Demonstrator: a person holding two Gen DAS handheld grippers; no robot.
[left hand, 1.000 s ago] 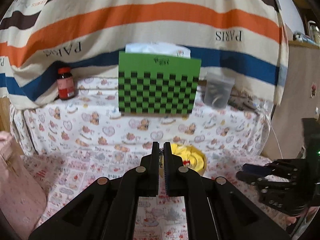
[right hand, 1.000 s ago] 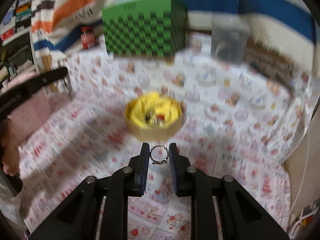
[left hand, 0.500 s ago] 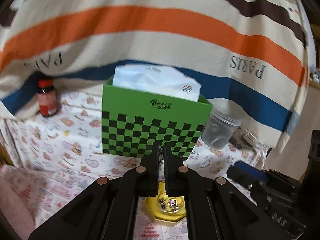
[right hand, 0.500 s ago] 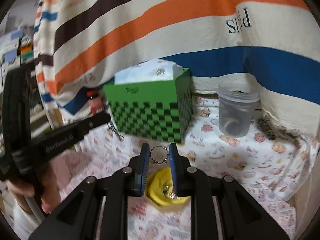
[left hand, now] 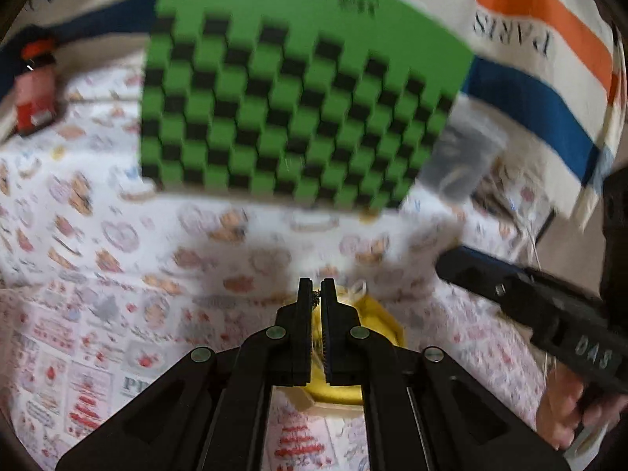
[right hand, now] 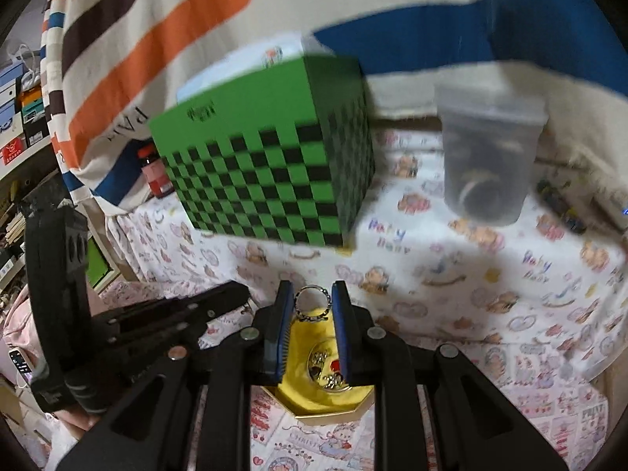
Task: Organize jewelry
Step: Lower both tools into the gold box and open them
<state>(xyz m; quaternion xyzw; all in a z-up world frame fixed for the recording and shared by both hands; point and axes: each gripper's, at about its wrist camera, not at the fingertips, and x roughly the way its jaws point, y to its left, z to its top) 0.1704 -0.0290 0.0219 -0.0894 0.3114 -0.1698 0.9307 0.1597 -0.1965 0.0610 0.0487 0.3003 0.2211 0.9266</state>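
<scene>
My left gripper (left hand: 317, 288) is shut on a thin dark chain (left hand: 316, 299) that shows only as a sliver between the fingers. It hangs above a yellow-lined octagonal jewelry box (left hand: 376, 337). My right gripper (right hand: 313, 298) is shut on a silver ring (right hand: 312, 305) and holds it over the same box (right hand: 314, 396), where several small gold and red pieces (right hand: 327, 367) lie. The left gripper also shows at the left of the right wrist view (right hand: 165, 314). The right gripper also shows at the right of the left wrist view (left hand: 522, 294).
A green and black checkered box (right hand: 271, 168) stands behind on the patterned cloth (right hand: 451, 274). A translucent lidded cup (right hand: 488, 157) is to its right and a red-capped bottle (left hand: 35, 90) to its left. A striped cloth (right hand: 157, 39) hangs behind.
Both grippers have tilted down and moved in toward the checkered box, staying over the yellow jewelry box. Each still holds its piece. The views are blurred by motion.
</scene>
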